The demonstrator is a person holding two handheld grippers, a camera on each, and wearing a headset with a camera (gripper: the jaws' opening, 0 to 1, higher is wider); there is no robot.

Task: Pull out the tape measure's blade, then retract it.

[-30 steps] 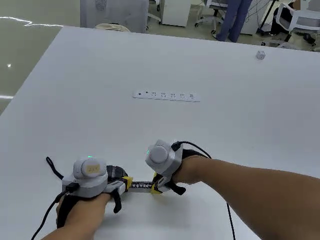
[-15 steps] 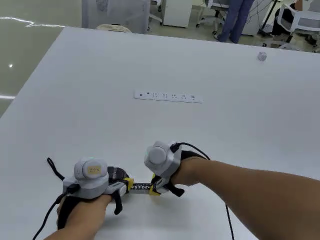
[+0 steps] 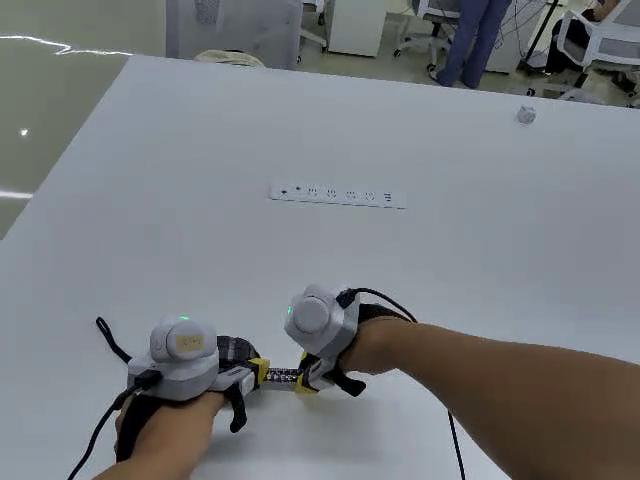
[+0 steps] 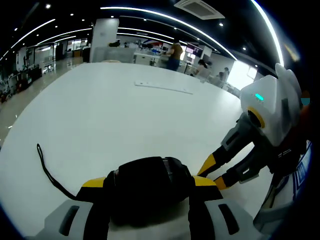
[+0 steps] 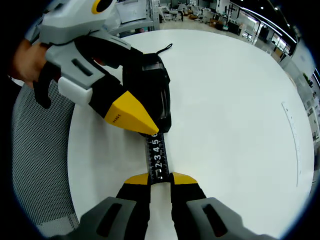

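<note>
**Black case, short blade out to the right**

Black and rounded, the tape measure case (image 4: 150, 187) sits clamped between the yellow-tipped jaws of the left gripper (image 3: 250, 372), low on the near part of the white table (image 3: 420, 140). A thin black wrist strap (image 4: 47, 172) trails from the case across the tabletop. The case's mouth faces the right gripper (image 5: 160, 176). From it the blade (image 5: 156, 155) comes out in a straight line. In the head view its long axis runs left to right along the near edge. In the right gripper view it runs directly along the jaws, with the numbers 2 to 6 showing. The right gripper's jaws are pinched narrow on the blade's free end.

Compared with a second ago, the right gripper stands closer to the case, and the exposed stretch of blade between the two grippers is shorter. The case and left gripper sit about where they were. A white power strip (image 3: 338, 195) lies well apart, farther up the table.
</note>
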